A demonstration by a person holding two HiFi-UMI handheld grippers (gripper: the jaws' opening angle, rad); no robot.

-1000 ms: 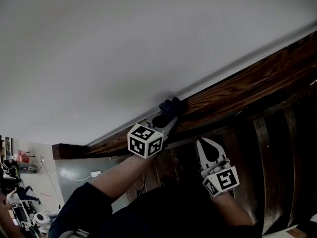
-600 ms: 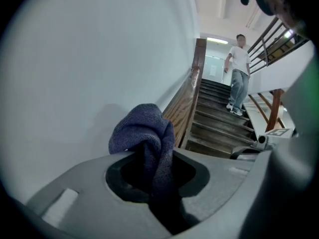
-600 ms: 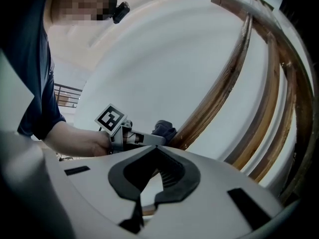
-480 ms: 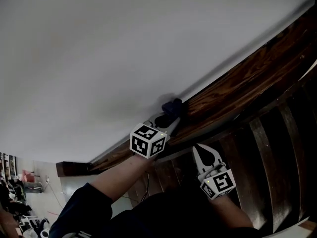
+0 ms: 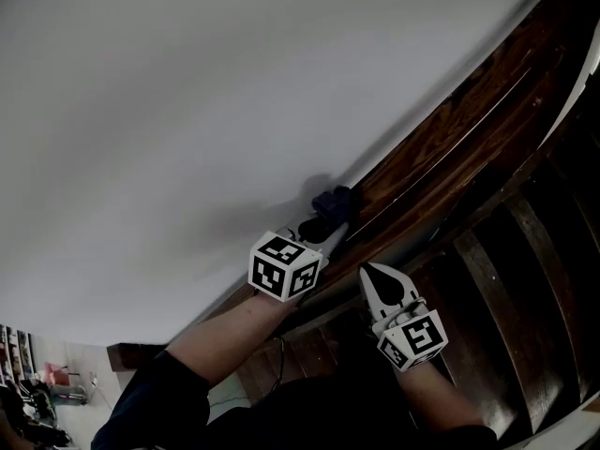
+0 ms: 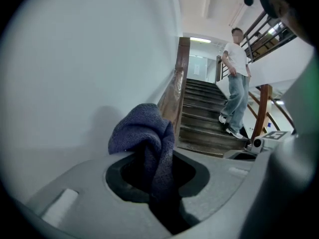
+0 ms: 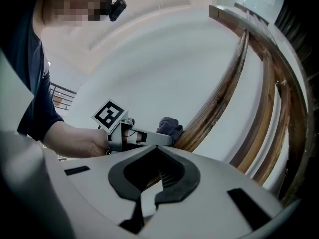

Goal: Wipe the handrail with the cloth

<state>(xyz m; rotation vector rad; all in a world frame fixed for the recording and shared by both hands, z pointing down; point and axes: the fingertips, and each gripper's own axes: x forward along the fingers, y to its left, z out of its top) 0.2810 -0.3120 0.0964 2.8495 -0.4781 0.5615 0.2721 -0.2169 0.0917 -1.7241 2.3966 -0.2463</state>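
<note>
Cloth: dark blue cloth (image 5: pixel 330 200) bunched against the wall-side edge of the handrail (image 5: pixel 450 129), partway along its slope.
Left gripper: left gripper (image 5: pixel 323 225) has its jaws closed tight on the cloth, a fold of which hangs down through them in the left gripper view; the person's bare forearm reaches up behind it.
Right gripper: right gripper (image 5: pixel 370 275) sits just right of the left one, its jaws brought together with nothing between them, tip near the rail's lower edge; contact cannot be made out.
Handrail: dark grained wood, running from near left up to far right along the wall (image 5: pixel 187 92).
Wall: plain and pale, filling the left of the head view.
Stairs: dark wooden steps (image 5: pixel 506 279) lie right of the rail.
Far end: a second person (image 6: pixel 238 83) in a white top and jeans stands on the steps further up.
</note>
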